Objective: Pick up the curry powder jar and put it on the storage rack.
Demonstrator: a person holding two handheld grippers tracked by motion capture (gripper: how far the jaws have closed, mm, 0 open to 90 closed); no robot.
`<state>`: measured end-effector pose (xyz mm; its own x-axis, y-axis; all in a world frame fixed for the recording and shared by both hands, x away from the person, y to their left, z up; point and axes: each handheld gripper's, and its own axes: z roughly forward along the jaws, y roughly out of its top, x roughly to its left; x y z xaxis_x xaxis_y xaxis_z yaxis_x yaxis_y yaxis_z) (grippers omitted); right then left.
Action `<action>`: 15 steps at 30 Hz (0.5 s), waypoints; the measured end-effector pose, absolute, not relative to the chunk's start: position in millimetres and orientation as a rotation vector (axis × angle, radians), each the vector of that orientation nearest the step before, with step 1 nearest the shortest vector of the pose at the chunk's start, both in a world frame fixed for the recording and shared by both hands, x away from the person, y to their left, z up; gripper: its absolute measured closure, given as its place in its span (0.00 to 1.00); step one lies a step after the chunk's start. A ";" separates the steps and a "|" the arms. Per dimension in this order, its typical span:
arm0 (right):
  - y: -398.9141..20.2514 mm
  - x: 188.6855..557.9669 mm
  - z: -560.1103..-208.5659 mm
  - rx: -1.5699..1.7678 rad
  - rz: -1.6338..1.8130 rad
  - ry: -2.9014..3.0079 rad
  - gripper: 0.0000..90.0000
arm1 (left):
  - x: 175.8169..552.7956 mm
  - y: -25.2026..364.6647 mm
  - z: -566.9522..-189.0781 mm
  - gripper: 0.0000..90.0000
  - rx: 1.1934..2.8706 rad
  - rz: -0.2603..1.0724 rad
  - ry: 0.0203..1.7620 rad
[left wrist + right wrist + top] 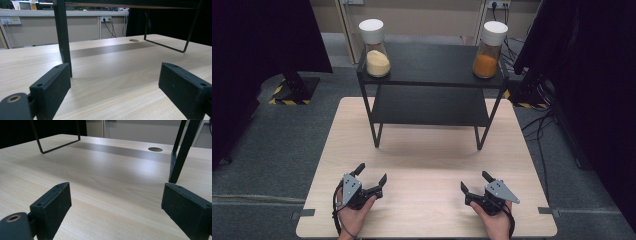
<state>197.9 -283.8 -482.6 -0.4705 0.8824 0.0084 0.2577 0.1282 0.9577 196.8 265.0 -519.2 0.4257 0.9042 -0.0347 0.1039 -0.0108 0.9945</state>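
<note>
Both my tongs, left [372, 176] and right [474, 182], sit spread and empty on the worktop [427, 150], in front of the black shelf rack [430, 82] holding two spice jars.

- A light wood bench [427, 150] with a round hole [155, 149] in its top.
- A black two-tier shelf [432, 80] stands on its far half.
- Two white-lidded jars on the top tier: pale powder [375, 48] left, orange powder [489, 50] right.

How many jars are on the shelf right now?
2. One jar with pale yellow powder stands on the left end of the black shelf's top tier; one jar with orange powder stands on the right end. The lower tier looks bare.
</note>
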 end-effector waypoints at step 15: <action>-284.4 198.0 -482.8 1.109 1.365 1.814 0.10 | 197.9 265.5 -518.6 0.11 1.455 0.810 0.954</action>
